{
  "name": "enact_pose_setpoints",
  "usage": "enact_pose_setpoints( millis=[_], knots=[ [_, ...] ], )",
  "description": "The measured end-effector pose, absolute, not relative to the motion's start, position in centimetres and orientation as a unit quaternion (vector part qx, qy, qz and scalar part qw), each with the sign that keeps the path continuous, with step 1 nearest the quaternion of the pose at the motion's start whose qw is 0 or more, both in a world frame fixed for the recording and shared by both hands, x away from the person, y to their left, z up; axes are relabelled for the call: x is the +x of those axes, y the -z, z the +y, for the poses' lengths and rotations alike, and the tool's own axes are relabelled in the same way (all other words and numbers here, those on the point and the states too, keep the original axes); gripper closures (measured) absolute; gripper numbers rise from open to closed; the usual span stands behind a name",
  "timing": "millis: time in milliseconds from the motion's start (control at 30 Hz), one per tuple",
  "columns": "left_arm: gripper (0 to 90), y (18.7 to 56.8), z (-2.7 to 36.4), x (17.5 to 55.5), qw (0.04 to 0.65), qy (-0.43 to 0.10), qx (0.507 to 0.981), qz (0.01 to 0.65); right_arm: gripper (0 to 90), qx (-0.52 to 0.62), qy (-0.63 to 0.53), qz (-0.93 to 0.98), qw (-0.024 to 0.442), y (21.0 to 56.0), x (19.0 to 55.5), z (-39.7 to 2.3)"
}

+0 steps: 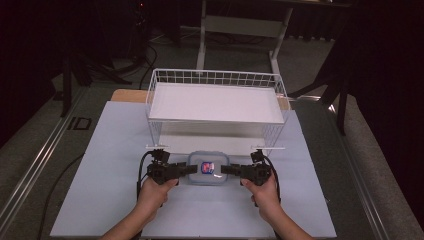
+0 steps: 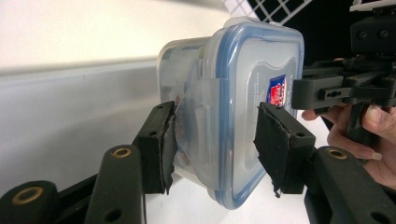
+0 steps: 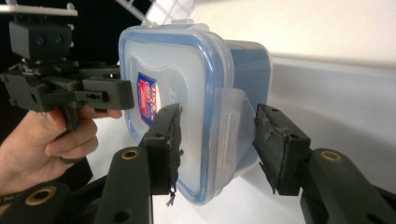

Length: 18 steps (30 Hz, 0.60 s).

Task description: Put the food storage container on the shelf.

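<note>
Lifting a lidded plastic container (image 1: 209, 168) two-handed off the table (image 1: 100, 200), just in front of the white wire basket (image 1: 216, 102).

To go well, both hands should rise together and level — one side leading would tip the box or let it twist out. The container sits between the two tools near the table's front. The left gripper (image 2: 215, 140) is clamped across its side, one pad under the body, the other on the blue-rimmed lid. The right gripper (image 3: 217, 140) grips the opposite side — one pad on the lid, the far pad's contact with the latch I can't quite make out.
</note>
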<state>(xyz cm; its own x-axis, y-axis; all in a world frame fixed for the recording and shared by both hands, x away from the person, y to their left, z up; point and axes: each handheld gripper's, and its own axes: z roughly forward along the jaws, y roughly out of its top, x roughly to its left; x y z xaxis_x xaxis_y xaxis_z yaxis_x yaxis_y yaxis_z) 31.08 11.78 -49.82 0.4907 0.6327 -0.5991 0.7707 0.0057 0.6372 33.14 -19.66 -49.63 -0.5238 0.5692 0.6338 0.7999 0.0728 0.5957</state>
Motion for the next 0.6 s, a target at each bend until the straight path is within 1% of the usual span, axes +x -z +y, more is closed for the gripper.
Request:
enact_pose_setpoints(
  millis=[233, 600],
  knots=[
    [50.0, 49.8, 11.1, 33.2, 0.511, 0.061, 0.702, 0.493, 52.1, -0.480, 0.499, -0.714, 0.104, 49.3, 34.9, -20.4],
    [49.9, 51.1, 10.6, 36.1, 0.527, 0.047, 0.694, 0.487, 51.7, -0.496, 0.506, -0.699, 0.099, 50.2, 37.6, -20.8]
  ],
)
